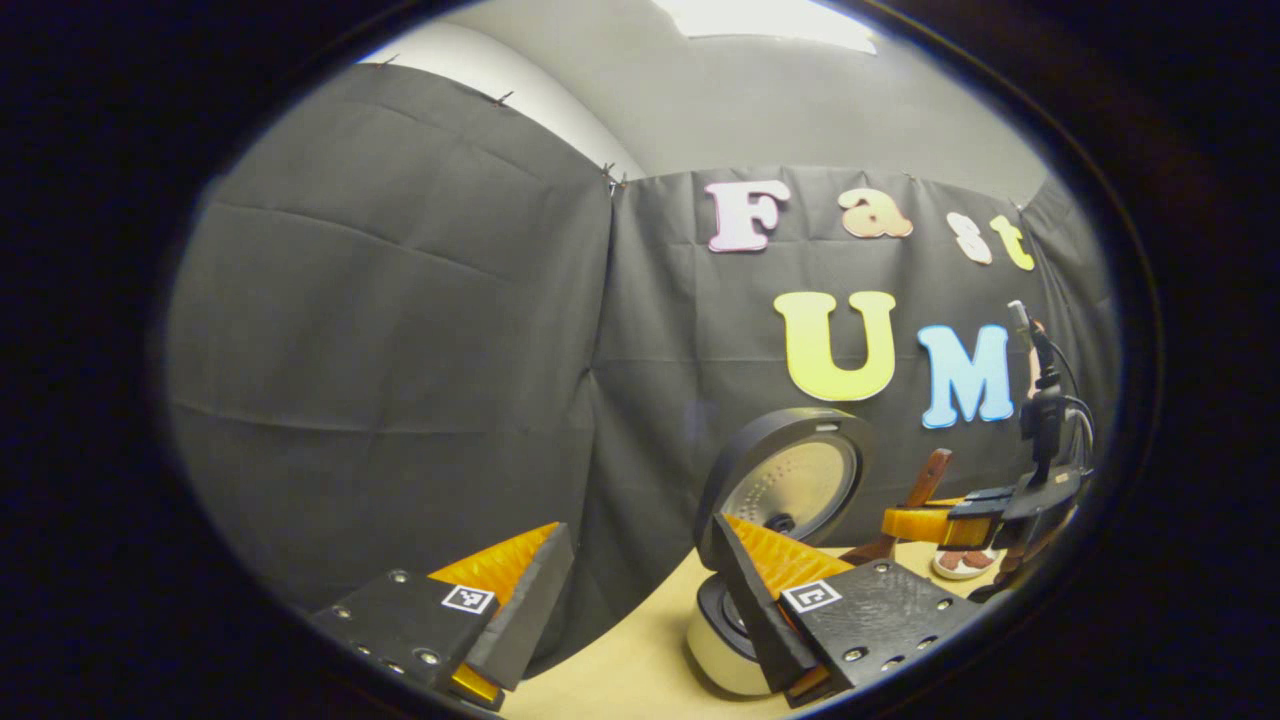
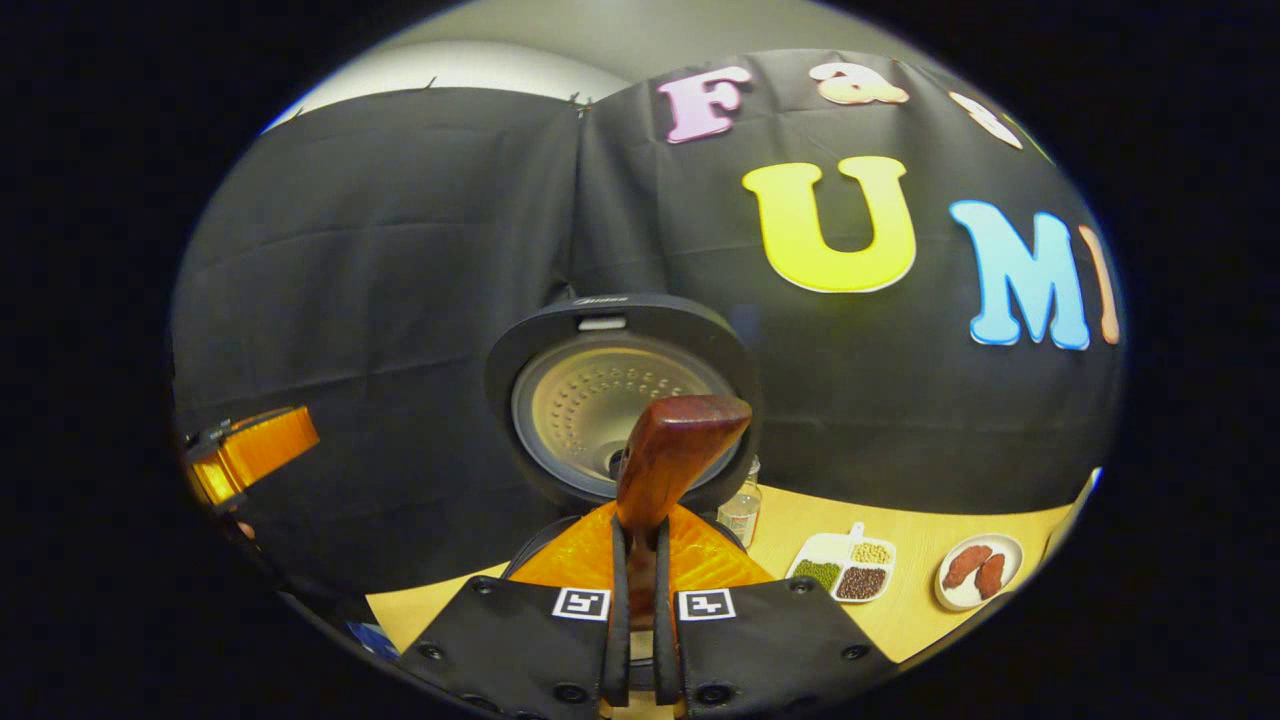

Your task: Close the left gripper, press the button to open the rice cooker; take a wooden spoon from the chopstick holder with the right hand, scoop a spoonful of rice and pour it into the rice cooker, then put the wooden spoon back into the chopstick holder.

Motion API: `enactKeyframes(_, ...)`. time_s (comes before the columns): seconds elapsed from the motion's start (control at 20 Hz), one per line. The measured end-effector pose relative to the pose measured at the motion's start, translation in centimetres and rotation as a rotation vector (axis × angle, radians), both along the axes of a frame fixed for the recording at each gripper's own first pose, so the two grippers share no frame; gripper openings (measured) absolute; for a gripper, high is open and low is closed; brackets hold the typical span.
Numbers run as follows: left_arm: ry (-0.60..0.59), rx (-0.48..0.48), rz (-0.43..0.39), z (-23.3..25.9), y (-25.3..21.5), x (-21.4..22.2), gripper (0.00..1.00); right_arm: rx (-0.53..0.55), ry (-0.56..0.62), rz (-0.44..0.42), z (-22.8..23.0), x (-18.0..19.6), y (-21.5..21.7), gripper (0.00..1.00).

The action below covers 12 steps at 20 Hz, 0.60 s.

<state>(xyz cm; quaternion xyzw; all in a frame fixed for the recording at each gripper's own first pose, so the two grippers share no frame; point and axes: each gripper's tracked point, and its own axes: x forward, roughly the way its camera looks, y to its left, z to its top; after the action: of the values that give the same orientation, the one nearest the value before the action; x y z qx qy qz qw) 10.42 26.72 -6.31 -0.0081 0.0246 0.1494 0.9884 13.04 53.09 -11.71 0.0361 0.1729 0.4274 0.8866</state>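
I hold the wooden spoon (image 2: 668,470) in my right gripper (image 2: 640,600). Both fingers pinch its handle tight, and the spoon's bowl sticks up in front of the rice cooker (image 2: 620,400). The cooker's lid stands open, and I can see its shiny inside with rows of little dots. My left gripper (image 1: 640,590) holds nothing, and its fingers are spread wide apart. In the left gripper view the rice cooker (image 1: 790,480) sits on the tan table (image 1: 620,670), just past my right finger, and farther off I see my other gripper (image 1: 960,520) with the spoon.

I cannot tell if there is rice in the spoon, because I see only its back. I think I am at the pour step or close to it. What could go wrong? If I tip the spoon before it is over the pot, rice could fall on the table. If I bump the open lid, it could swing down. The spoon could also twist in my fingers, since the handle is thin and smooth.

On the table to the right sit a small white tray of beans (image 2: 846,570), a plate with two reddish pieces (image 2: 980,570) and a small clear bottle (image 2: 742,510).

There is small writing on top of the lid, but it is too tiny for me to read.
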Motion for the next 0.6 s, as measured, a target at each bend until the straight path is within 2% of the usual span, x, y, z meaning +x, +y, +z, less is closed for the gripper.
enactKeyframes(0.05,-0.003,0.002,-0.01,0.2,-0.5,0.1,0.88,0.032,0.033,-0.018,0.4,0.2,-1.0,0.08)
enactKeyframes(0.15,-0.012,0.001,-0.031,0.5,-1.7,0.5,0.88,0.098,0.109,-0.059,1.1,1.0,-2.1,0.08)
enactKeyframes(0.2,-0.016,0.0,-0.041,0.6,-2.4,0.7,0.87,0.132,0.149,-0.08,1.3,1.1,-3.2,0.11)
enactKeyframes(0.35,-0.016,-0.002,-0.073,0.7,-4.4,1.2,0.87,0.226,0.253,-0.15,1.3,1.5,-7.0,0.11)
enactKeyframes(0.6,-0.031,0.013,-0.129,2.0,-8.0,1.8,0.87,0.269,0.292,-0.296,1.2,2.9,-14.3,0.11)
